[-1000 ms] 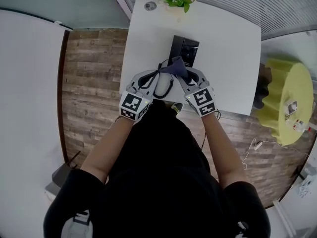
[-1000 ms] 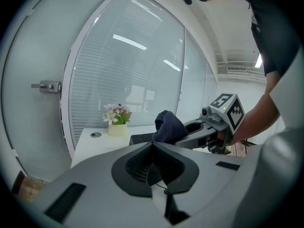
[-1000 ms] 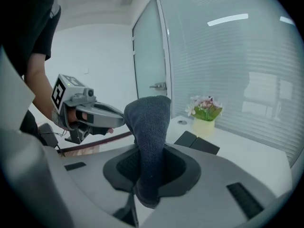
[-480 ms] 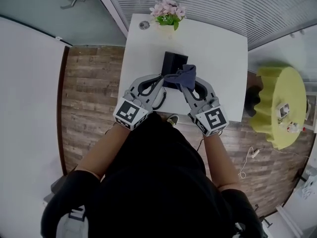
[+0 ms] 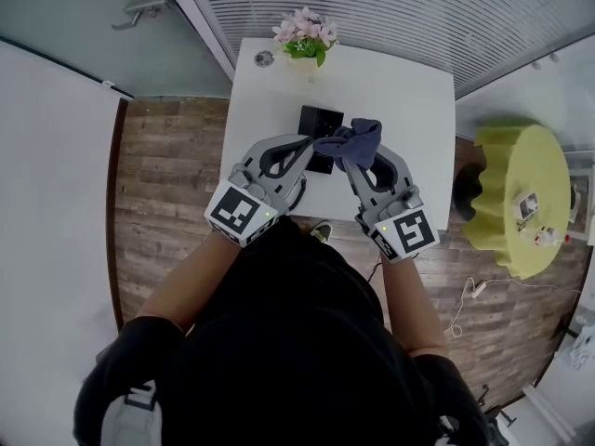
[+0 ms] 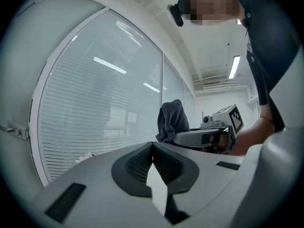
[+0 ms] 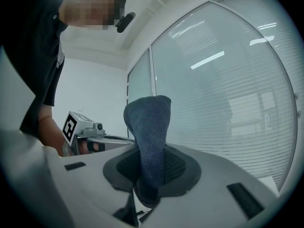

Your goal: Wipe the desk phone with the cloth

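The black desk phone (image 5: pixel 319 121) stands on the white table (image 5: pixel 409 82), partly hidden behind both grippers. My right gripper (image 5: pixel 351 152) is shut on a dark blue cloth (image 5: pixel 362 139), held up in the air just right of the phone. In the right gripper view the cloth (image 7: pixel 151 137) sticks up from between the jaws of that gripper (image 7: pixel 149 175). My left gripper (image 5: pixel 305 141) is shut with nothing between its pads, raised beside the right one. From the left gripper (image 6: pixel 153 148) I see the cloth (image 6: pixel 172 120) and the right gripper (image 6: pixel 209 137) against a window.
A pot of pink flowers (image 5: pixel 302 37) and a small round object (image 5: pixel 266 59) sit at the table's far left corner. A yellow-covered round stand (image 5: pixel 516 189) holds small items on the right. Wood floor lies to the left, window blinds beyond the table.
Both grippers have risen off the phone toward my head. The cloth has moved from over the phone's front to its right side, still held.
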